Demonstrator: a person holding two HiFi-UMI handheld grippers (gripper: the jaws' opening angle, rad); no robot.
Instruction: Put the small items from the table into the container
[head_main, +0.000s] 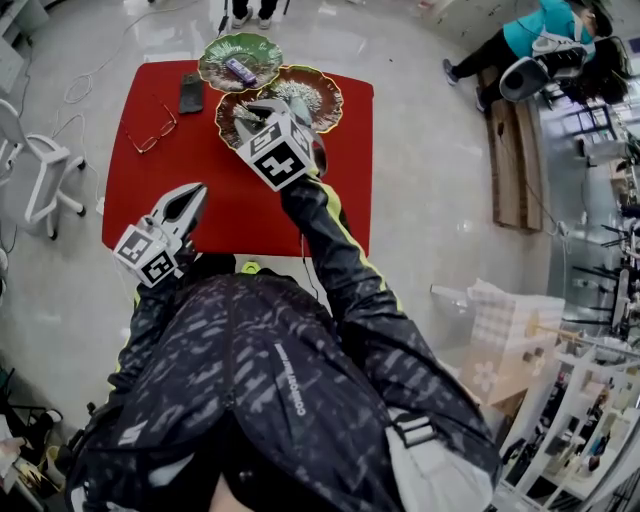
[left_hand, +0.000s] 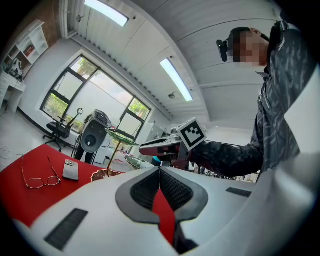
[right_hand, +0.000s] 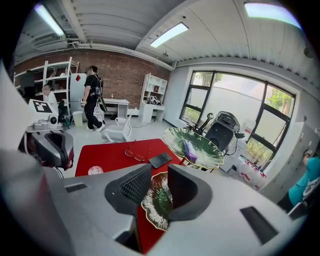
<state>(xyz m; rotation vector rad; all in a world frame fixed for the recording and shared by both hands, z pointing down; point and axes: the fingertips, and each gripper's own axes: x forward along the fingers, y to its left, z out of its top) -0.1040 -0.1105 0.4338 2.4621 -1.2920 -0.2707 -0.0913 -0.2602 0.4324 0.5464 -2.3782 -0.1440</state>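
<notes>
A red table (head_main: 230, 205) carries a tiered stand of leaf-shaped dishes. The top green dish (head_main: 222, 48) holds a purple item (head_main: 240, 70). Dark glasses (head_main: 152, 135) and a dark phone (head_main: 191, 93) lie on the cloth to the left. A small round pink item (right_hand: 92, 170) shows only in the right gripper view. My right gripper (head_main: 268, 108) hangs over the lower brown-green dish (head_main: 322, 96), tilted down, jaws a little apart and empty; that dish (right_hand: 159, 200) shows through the gap. My left gripper (head_main: 185, 203) is near the table's front edge, level, its tips together and empty.
A white chair (head_main: 40, 170) stands left of the table. A person in teal (head_main: 540, 35) sits at the far right by a plank. Boxes and white shelving (head_main: 520, 350) crowd the right. People stand by the brick wall (right_hand: 92, 97).
</notes>
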